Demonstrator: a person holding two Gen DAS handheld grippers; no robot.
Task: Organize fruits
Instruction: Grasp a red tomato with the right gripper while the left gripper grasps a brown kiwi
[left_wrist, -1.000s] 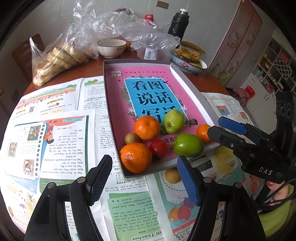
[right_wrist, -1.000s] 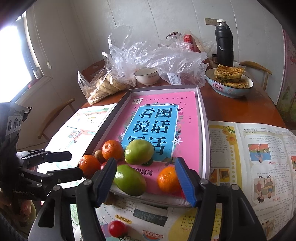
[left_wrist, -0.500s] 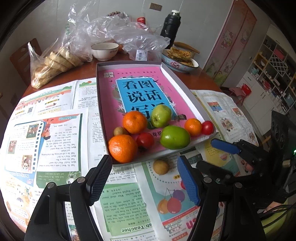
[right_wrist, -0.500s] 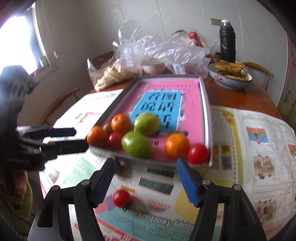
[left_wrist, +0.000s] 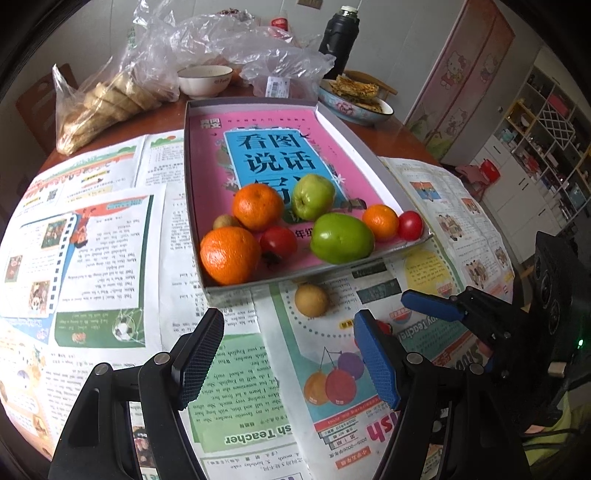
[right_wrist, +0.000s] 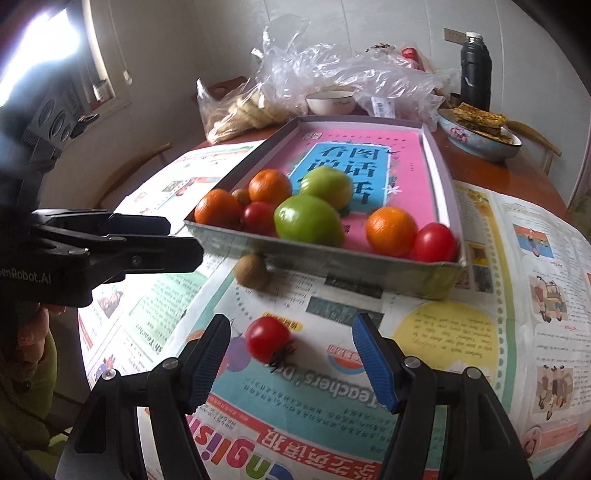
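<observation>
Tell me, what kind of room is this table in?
Most likely a dining room in someone's home. The wooden table holds a bowl of flatbreads, a black thermos and bagged food, with wooden chairs around it and household shelves nearby.

Round wooden table (left_wrist: 168, 110) is carrying everything. Newspaper sheets (left_wrist: 110, 236) are covering its near half. A shallow grey tray (left_wrist: 369, 136) is sitting on the papers at centre, running toward 12 o'clock. Lying straight on the paper: a small brown fruit (right_wrist: 252, 271) touching the tray's near wall, and a tomato (right_wrist: 266, 340) near it toward 6 o'clock. At the far edge: a bag of bread (left_wrist: 99, 107) at 10 o'clock, a white bowl (left_wrist: 205, 79) and loose plastic bags (left_wrist: 258, 48) at 12, a black flask (left_wrist: 339, 35) and a dish of flatbread (left_wrist: 356, 103) at 1.
</observation>
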